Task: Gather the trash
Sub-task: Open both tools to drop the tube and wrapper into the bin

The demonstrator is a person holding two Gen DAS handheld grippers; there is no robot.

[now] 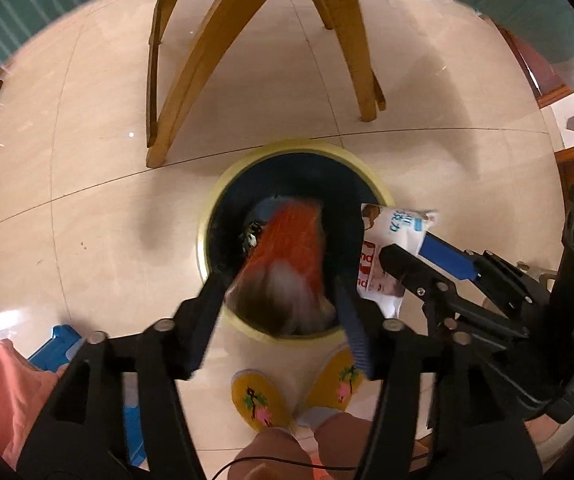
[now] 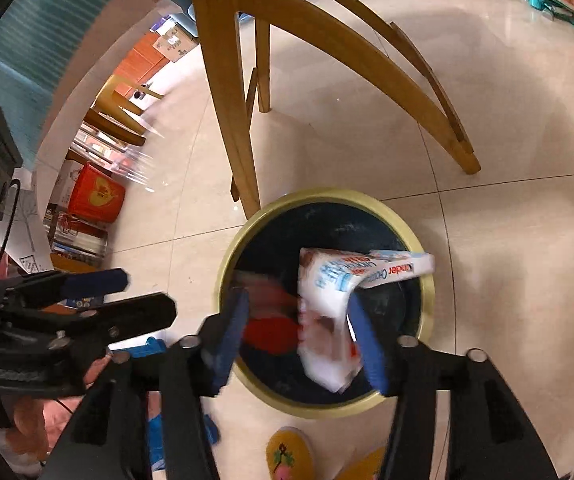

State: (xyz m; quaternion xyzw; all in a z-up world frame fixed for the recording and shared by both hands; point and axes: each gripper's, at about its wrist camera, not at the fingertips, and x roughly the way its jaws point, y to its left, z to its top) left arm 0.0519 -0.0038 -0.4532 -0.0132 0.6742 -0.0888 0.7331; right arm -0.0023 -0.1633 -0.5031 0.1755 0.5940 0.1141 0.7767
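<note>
- Round trash bin (image 1: 207, 216) with a pale yellow rim and dark inside, standing on the glossy cream floor tiles (image 1: 87, 160); same bin (image 2: 427, 280) seen from the right wrist.
- Left claw (image 1: 283, 304) pointing straight down over the bin mouth, jaws spread, pads clear of the packet between them.
- Orange-red snack packet (image 1: 287, 248), blurred, tilted between the left claw's fingers and inside the bin's opening; in the right wrist view only a red smear (image 2: 267, 328) deep in the bin.
- Right claw (image 2: 299, 332) angled down over the same bin, jaws spread; blue pad of one finger (image 2: 367, 340) just beside or touching the wrapper, cannot tell which.
- White chocolate wrapper (image 2: 327, 312) with red and blue lettering, creased, within the bin's mouth and leaning toward its right rim; from the left wrist view (image 1: 383, 248), lying over the bin's right edge beside the right claw (image 1: 399, 252).
- Left claw also visible at the left of the right wrist view (image 2: 135, 296), fingers parted.
- Curved wooden furniture legs (image 1: 191, 80) beyond the bin.
- Yellow embroidered slippers (image 1: 259, 400) on the person's feet just below the bin.
- Red box (image 2: 95, 192) and clutter along the wall at left.
</note>
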